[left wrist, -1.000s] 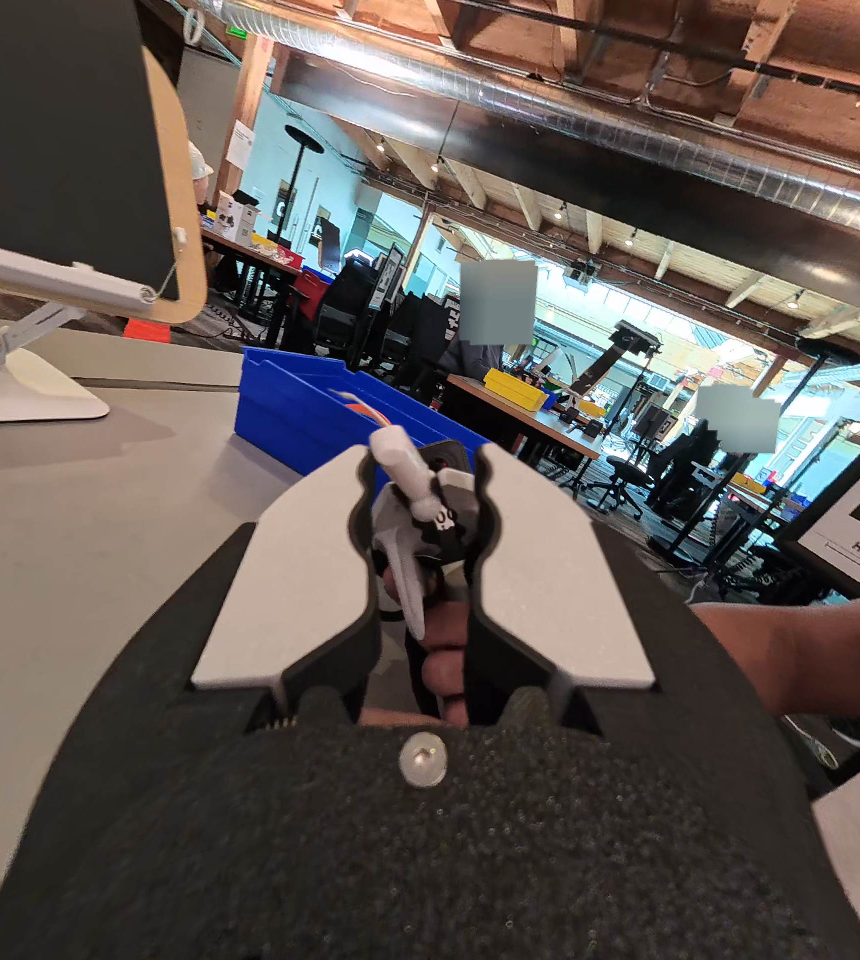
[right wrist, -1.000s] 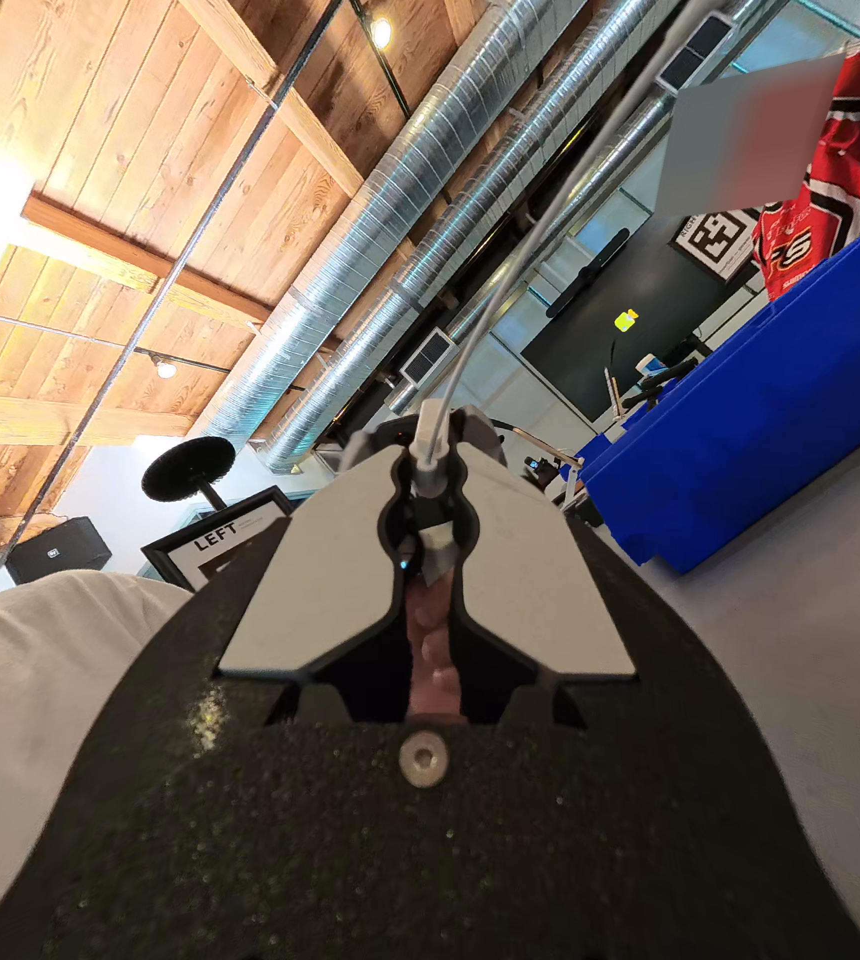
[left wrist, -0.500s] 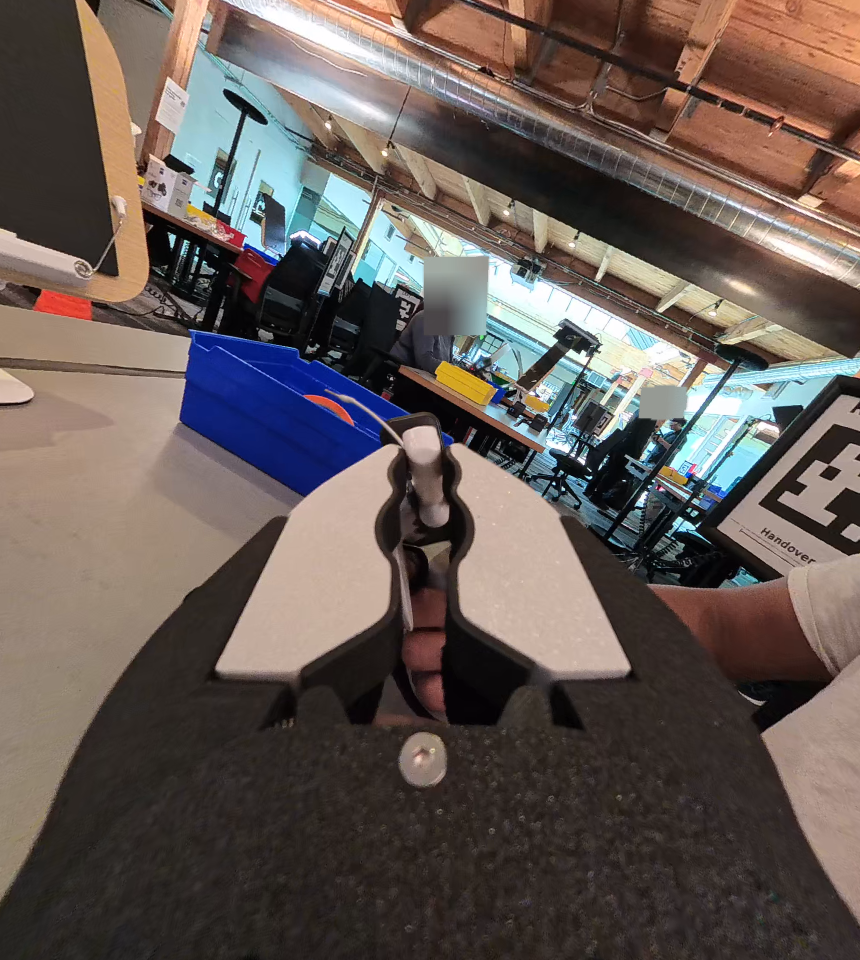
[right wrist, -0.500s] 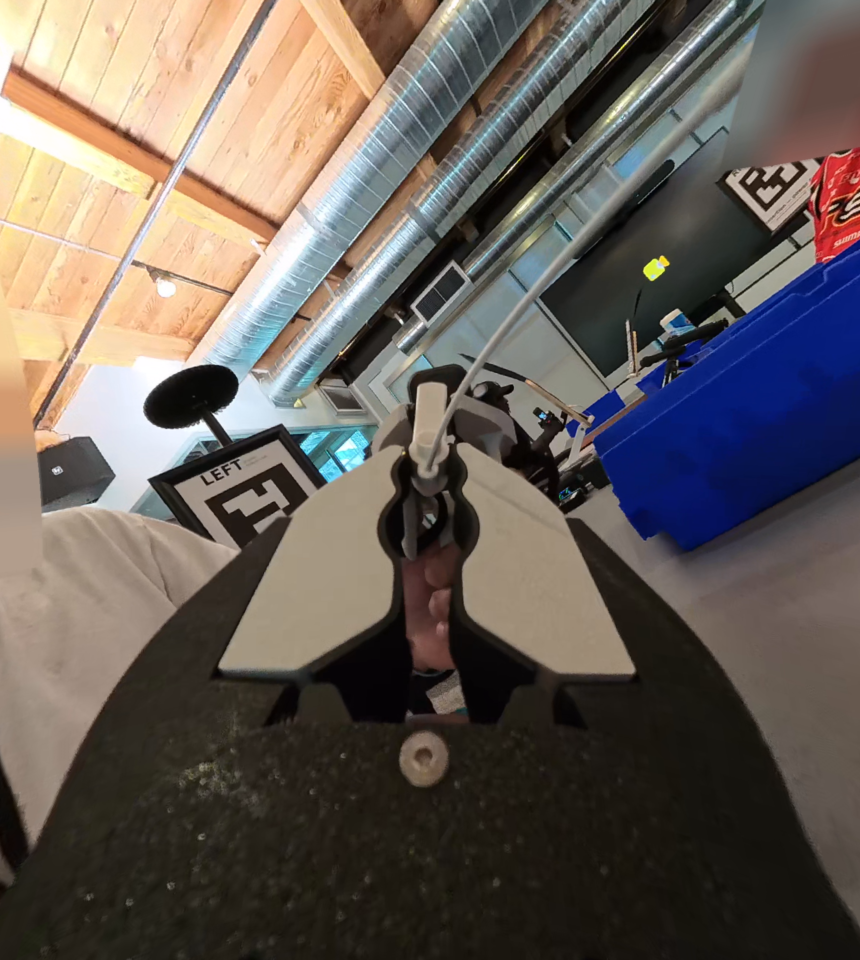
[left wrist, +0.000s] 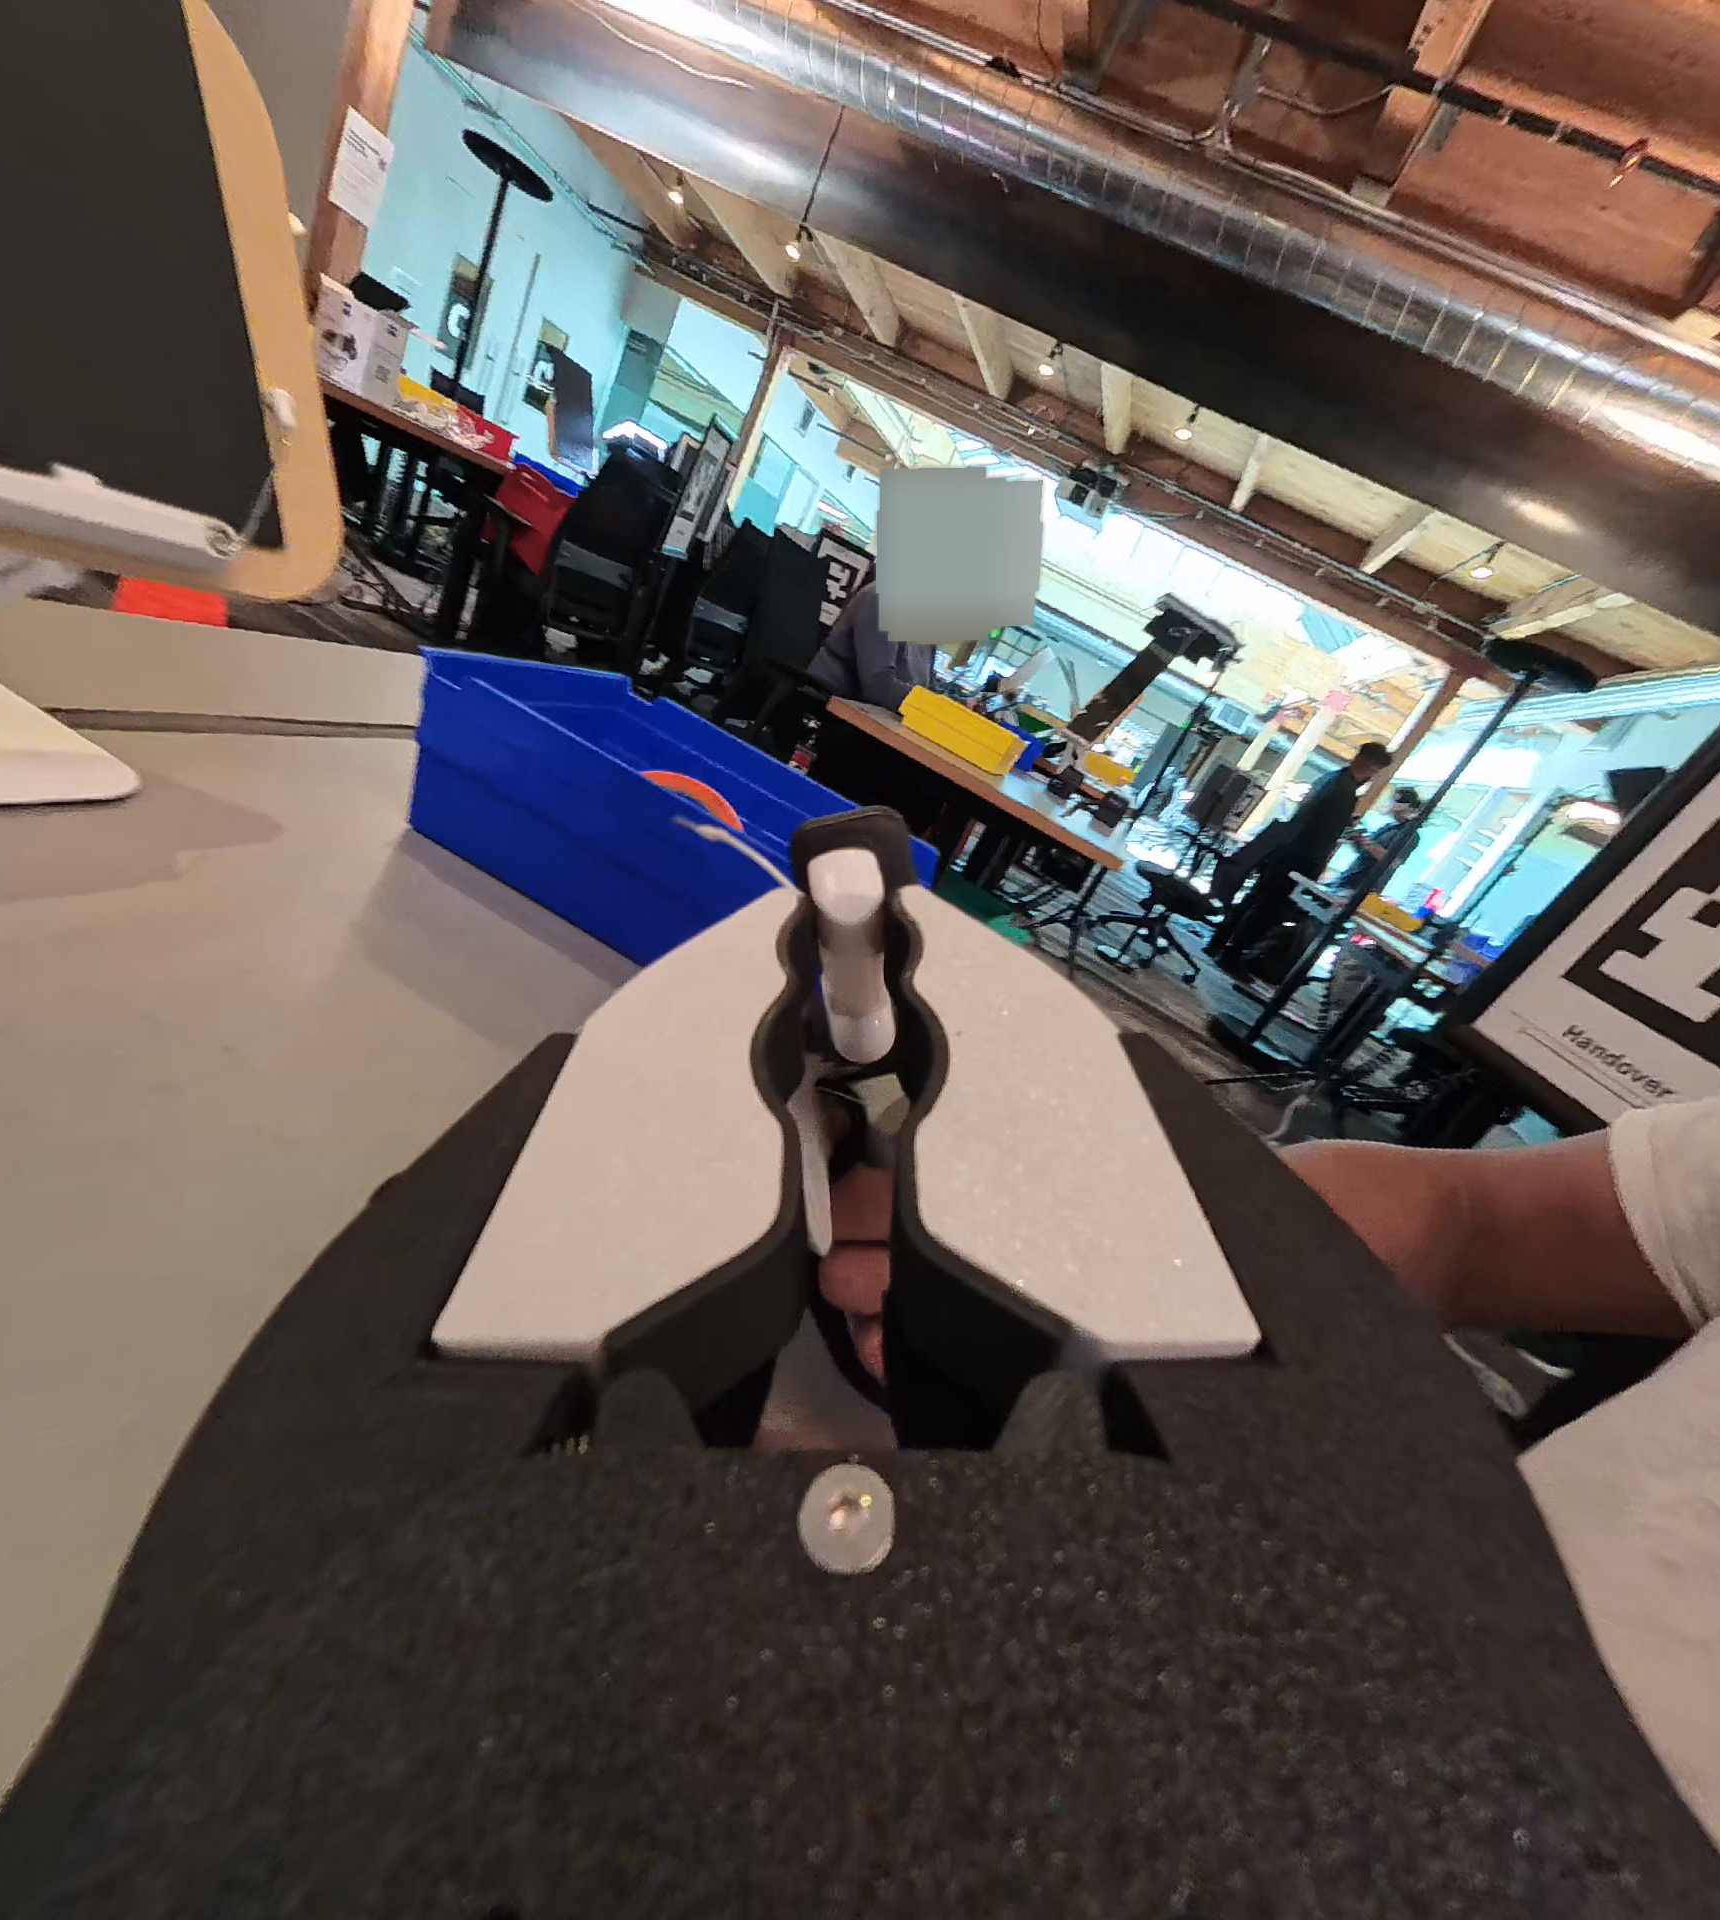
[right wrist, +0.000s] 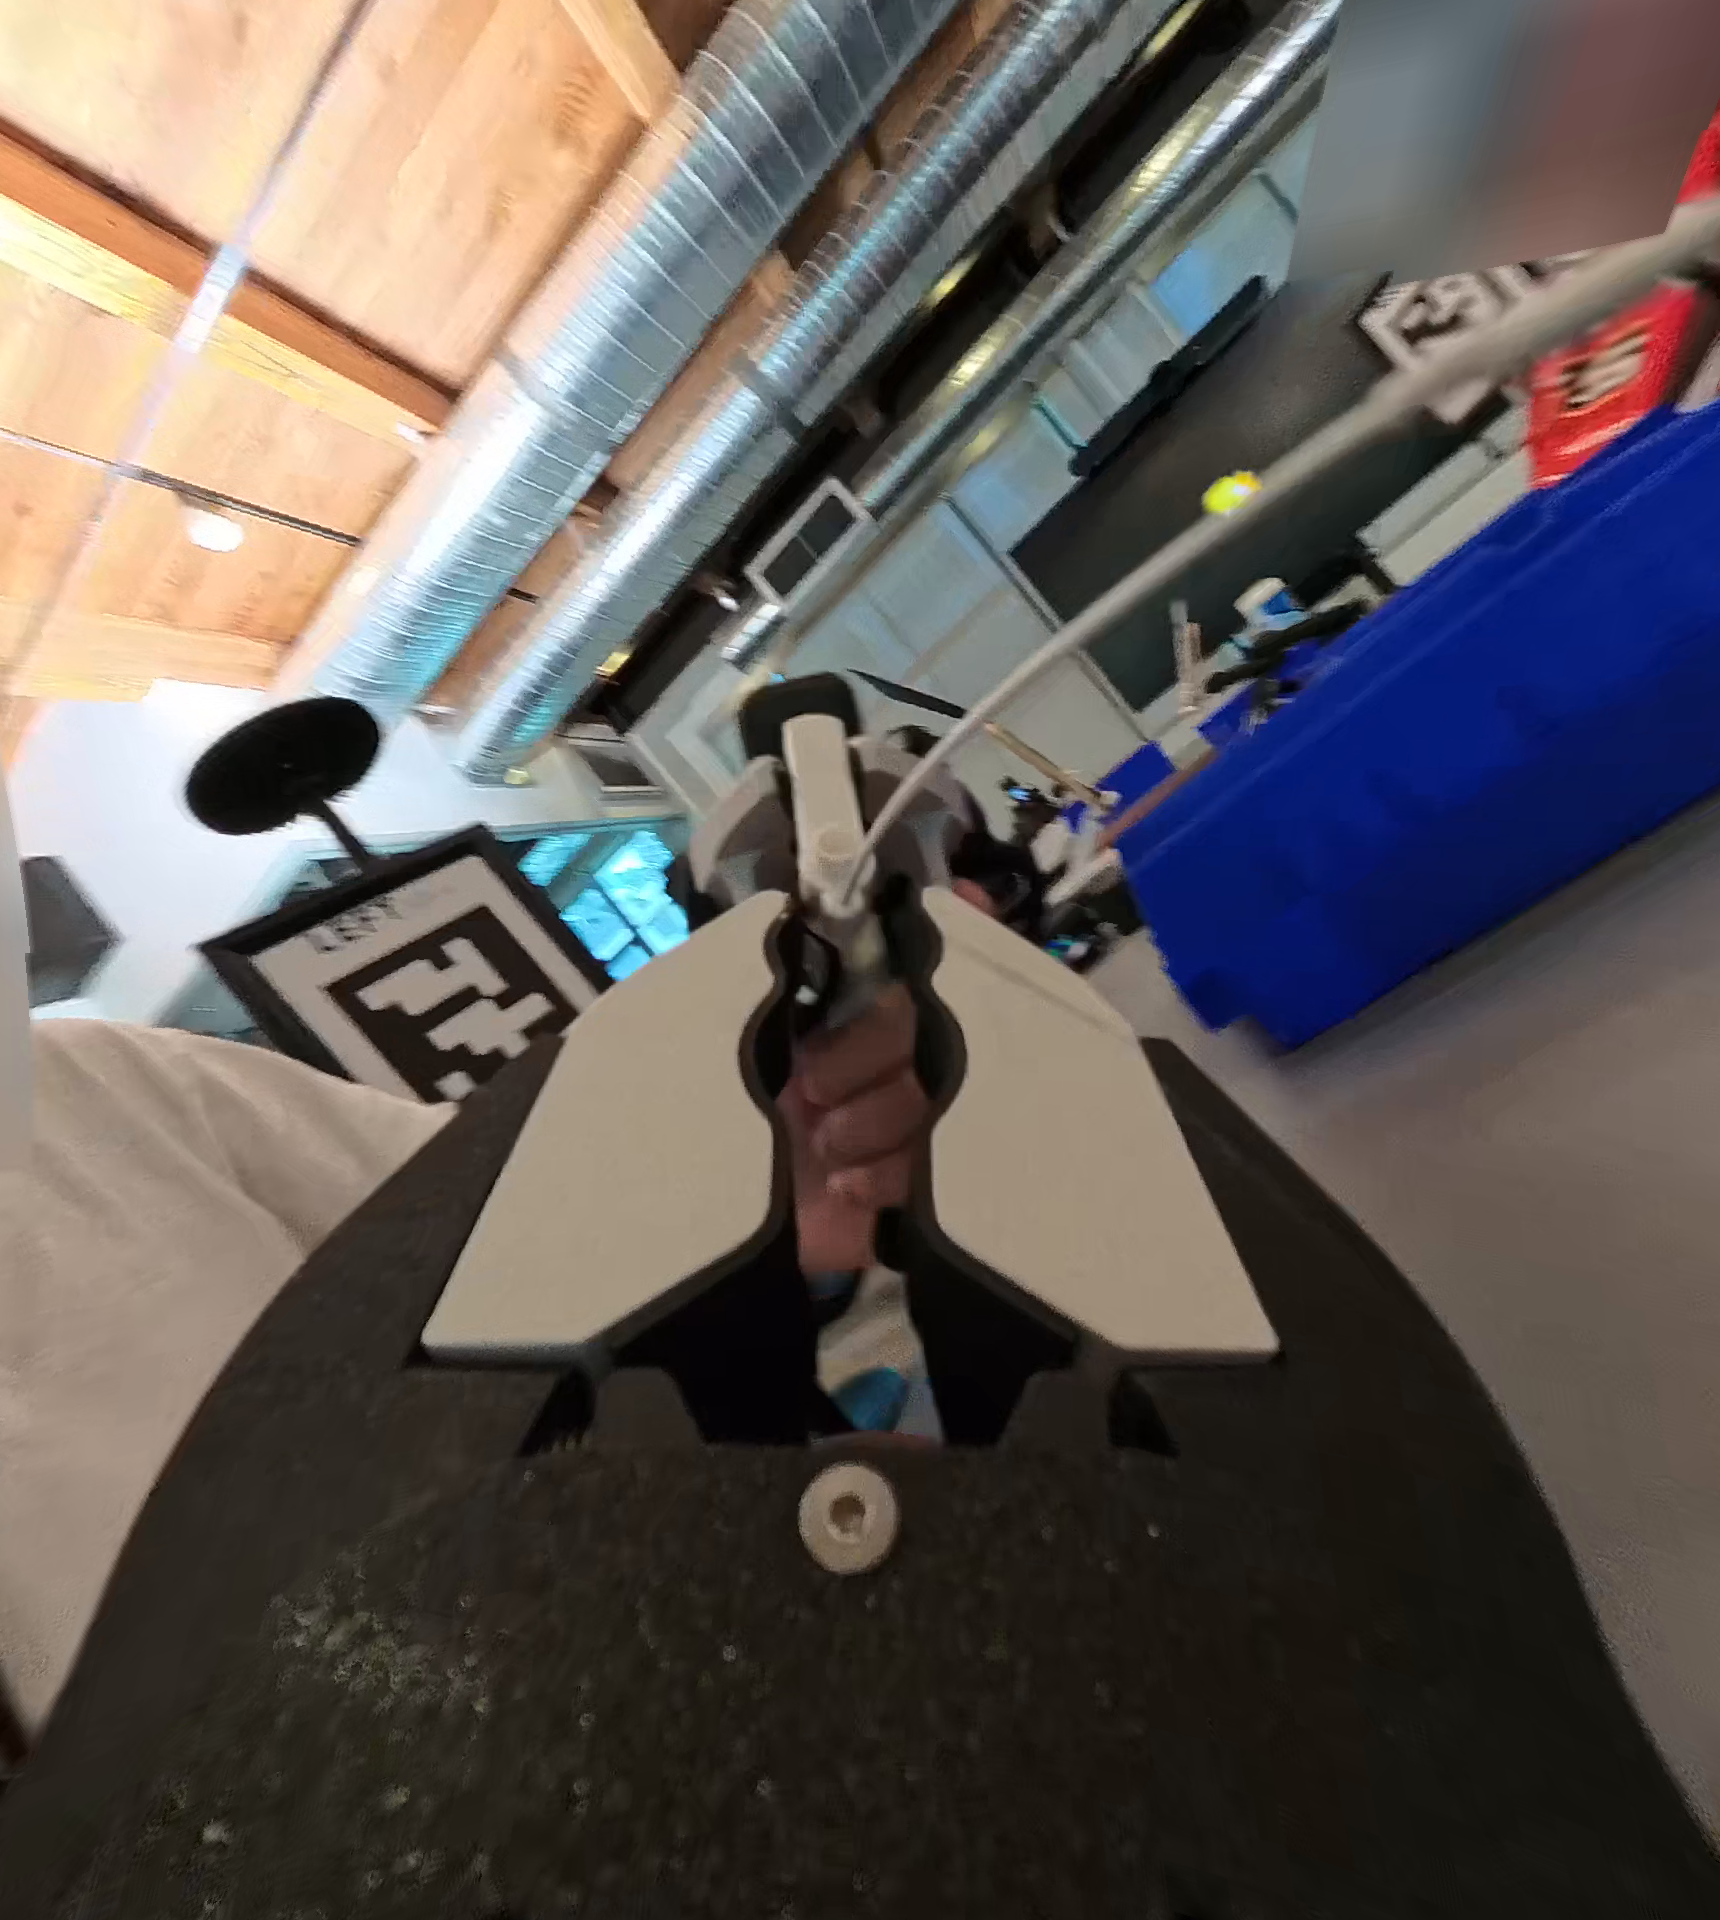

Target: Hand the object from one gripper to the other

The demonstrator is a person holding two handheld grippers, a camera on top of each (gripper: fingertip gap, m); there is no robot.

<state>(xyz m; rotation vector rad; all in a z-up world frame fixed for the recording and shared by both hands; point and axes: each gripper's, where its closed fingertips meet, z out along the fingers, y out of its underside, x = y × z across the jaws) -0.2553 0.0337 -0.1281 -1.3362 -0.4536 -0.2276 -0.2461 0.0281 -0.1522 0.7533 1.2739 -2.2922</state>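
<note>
Left gripper (left wrist: 848,971) clamped on white cable plug (left wrist: 851,961), held up clear of grey table (left wrist: 160,1091) for the pass. Right gripper (right wrist: 851,940) closed on same plug (right wrist: 825,831) from opposite side; thin cord (right wrist: 1095,623) trailing toward blue bin (right wrist: 1458,769). Likely mid-transfer, both gripping so nothing drops.

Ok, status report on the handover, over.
Left tool shut on white cable plug. Right tool shut on it too. Handover midway, neither released. Nothing in the way; blue bin sits beyond.
</note>
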